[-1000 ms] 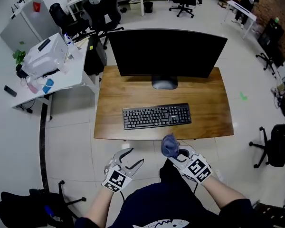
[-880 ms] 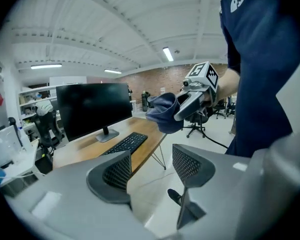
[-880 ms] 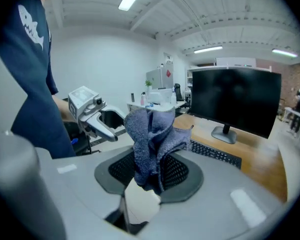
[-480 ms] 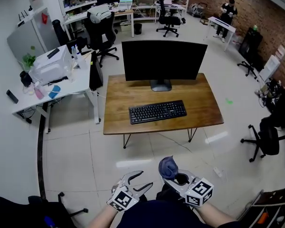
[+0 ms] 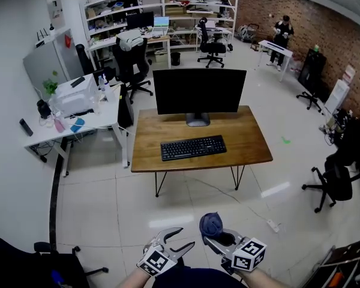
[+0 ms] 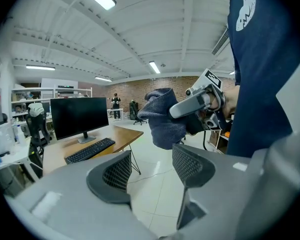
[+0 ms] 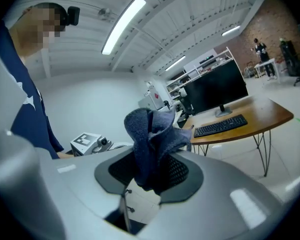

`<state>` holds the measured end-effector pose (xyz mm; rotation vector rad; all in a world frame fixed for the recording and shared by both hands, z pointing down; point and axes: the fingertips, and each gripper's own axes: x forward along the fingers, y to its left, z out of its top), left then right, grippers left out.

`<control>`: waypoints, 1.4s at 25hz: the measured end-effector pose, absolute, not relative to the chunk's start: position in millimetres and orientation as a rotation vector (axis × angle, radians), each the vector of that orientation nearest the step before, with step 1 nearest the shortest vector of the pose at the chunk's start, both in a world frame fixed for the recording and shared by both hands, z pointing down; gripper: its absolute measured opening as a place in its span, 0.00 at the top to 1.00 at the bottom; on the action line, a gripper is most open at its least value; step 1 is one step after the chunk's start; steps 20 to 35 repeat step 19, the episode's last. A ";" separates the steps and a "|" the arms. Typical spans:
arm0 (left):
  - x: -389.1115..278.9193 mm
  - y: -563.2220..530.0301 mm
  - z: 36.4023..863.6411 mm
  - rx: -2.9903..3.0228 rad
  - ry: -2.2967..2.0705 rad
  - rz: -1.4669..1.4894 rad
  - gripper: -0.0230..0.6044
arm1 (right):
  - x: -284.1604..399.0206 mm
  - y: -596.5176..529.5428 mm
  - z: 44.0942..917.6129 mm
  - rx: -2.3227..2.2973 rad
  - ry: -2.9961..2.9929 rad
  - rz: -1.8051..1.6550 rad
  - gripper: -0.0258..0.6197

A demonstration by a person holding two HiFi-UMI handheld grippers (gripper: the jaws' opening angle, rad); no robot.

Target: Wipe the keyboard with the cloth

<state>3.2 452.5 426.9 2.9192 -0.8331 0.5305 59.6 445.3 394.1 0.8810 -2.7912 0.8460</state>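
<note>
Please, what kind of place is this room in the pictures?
Most likely an open-plan office or a lab workspace. A wooden desk carries a large monitor and a keyboard. Rolling office chairs stand about on the pale floor, and stocked shelves line the far wall.

Overhead tube lights (image 7: 122, 26) flood the room brightly and evenly, burning out to white near 11 o'clock in both gripper views. In the head view the pale floor (image 5: 108, 209) carries soft glare patches at 6 and 4 o'clock; shadows under the desk (image 5: 252, 143) are faint. Every view bulges fisheye-style, the gripper views darkening at their corners. The cloth (image 7: 150, 134) is sharp.
</note>
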 end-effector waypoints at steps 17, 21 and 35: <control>38.5 578.5 400.0 2.981 -0.875 0.531 0.57 | 100.3 565.4 377.1 0.921 -2.851 0.810 0.76; 40.2 583.4 385.0 3.019 -0.878 0.525 0.57 | 96.9 569.1 365.0 0.917 -2.866 0.793 0.76; 40.2 583.4 385.0 3.019 -0.878 0.525 0.57 | 96.9 569.1 365.0 0.917 -2.866 0.793 0.76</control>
